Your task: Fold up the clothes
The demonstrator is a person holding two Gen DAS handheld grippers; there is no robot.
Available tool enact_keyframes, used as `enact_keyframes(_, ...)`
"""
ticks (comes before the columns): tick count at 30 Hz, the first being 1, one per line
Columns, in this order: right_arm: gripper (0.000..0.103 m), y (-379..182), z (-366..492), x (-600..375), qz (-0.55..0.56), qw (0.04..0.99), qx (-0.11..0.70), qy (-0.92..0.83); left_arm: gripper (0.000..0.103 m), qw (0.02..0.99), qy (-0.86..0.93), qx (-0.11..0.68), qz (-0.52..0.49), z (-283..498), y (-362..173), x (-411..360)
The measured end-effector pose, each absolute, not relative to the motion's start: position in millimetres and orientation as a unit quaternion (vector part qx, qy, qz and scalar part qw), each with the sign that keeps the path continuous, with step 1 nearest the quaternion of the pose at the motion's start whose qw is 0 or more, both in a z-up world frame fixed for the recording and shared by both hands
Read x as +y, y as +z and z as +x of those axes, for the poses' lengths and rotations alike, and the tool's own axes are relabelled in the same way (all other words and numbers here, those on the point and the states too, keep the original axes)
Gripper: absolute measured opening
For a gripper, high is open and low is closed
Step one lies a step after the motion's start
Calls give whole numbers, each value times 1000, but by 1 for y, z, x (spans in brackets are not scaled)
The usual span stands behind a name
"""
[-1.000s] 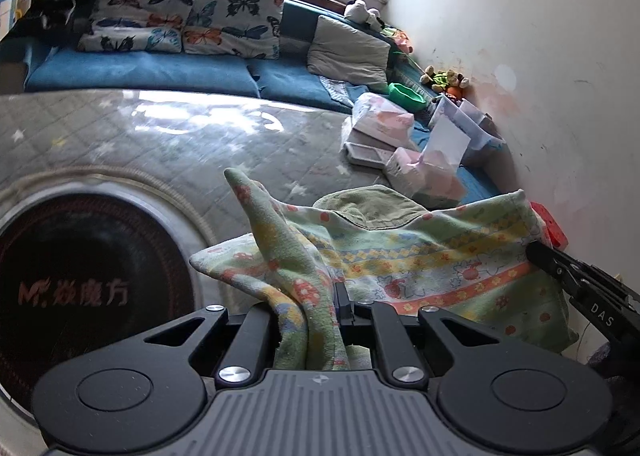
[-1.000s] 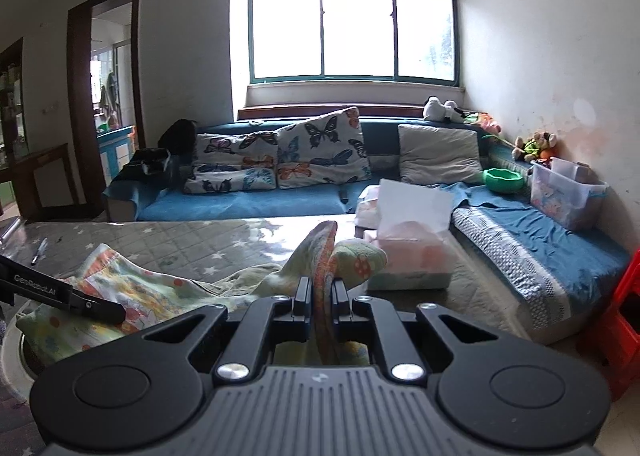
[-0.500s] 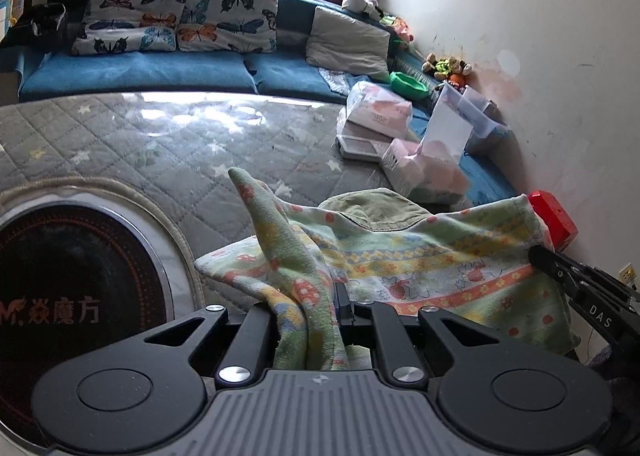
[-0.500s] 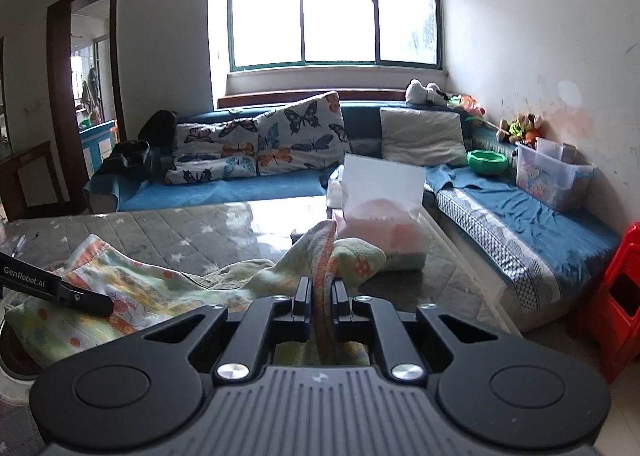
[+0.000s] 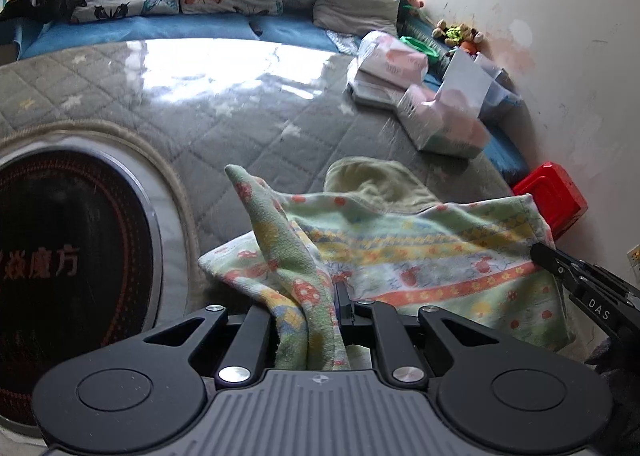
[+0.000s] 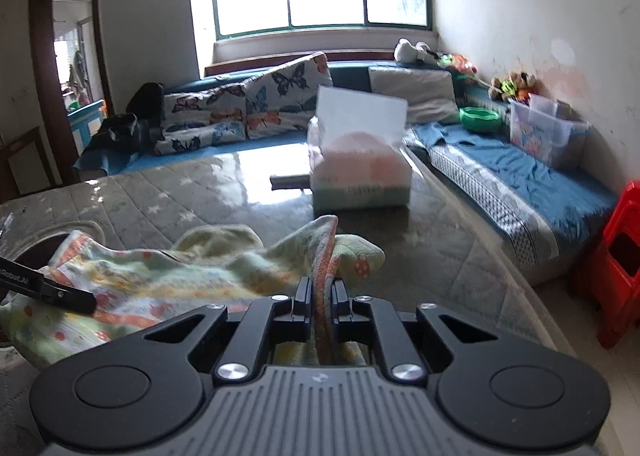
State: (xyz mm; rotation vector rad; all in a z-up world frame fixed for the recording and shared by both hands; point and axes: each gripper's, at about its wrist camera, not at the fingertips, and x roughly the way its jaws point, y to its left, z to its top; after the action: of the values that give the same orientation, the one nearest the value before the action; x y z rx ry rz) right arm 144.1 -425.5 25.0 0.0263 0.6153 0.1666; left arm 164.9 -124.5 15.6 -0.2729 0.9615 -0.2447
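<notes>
A pale green printed cloth with mushrooms and orange bands hangs between my two grippers over the quilted grey table. My left gripper is shut on one bunched corner of it. My right gripper is shut on the opposite corner; its black fingers show at the right edge of the left wrist view. The cloth sags onto the table in the right wrist view, where the left gripper's finger shows at far left.
A round black cooktop is set into the table at the left. Plastic-wrapped pink packs and a white box stand on the far side. A blue sofa runs behind and to the right. A red stool stands by the wall.
Both grippers have moved forward over the table with the cloth held; the packs and box look closer. The cloth stays stretched between them.
</notes>
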Motion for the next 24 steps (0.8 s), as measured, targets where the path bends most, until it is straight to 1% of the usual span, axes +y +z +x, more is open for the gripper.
enact_keyframes(7,9,11,150,-432,15,944,321,72,12,865,-119,470,-129,163,4,-124)
enact_keyframes(10,10,7,152,-434,14,942,328,68,14,863,-121,473,-128,163,0,-123)
enact_keyframes(11,12,6,154,-435,10,941,331,64,15,863,-121,474,-128,163,0,-122)
enact_keyframes(12,17,4,154,-436,8,941,333,62,16,863,-121,474,-127,164,-1,-122)
enact_keyframes(15,20,1,156,-438,1,938,341,58,22,863,-119,474,-124,164,-1,-121)
enact_keyframes(16,21,1,156,-439,-1,938,340,58,26,864,-117,474,-122,164,0,-121)
enact_keyframes(17,25,2,155,-438,-2,939,338,58,32,866,-115,473,-119,164,1,-120)
enact_keyframes(18,30,4,155,-438,-2,940,336,58,35,868,-111,471,-117,164,2,-118)
enact_keyframes(19,30,5,155,-438,-3,941,334,59,40,869,-106,469,-115,164,2,-117)
enact_keyframes(24,31,10,158,-431,3,942,328,72,43,875,-81,464,-115,167,3,-105)
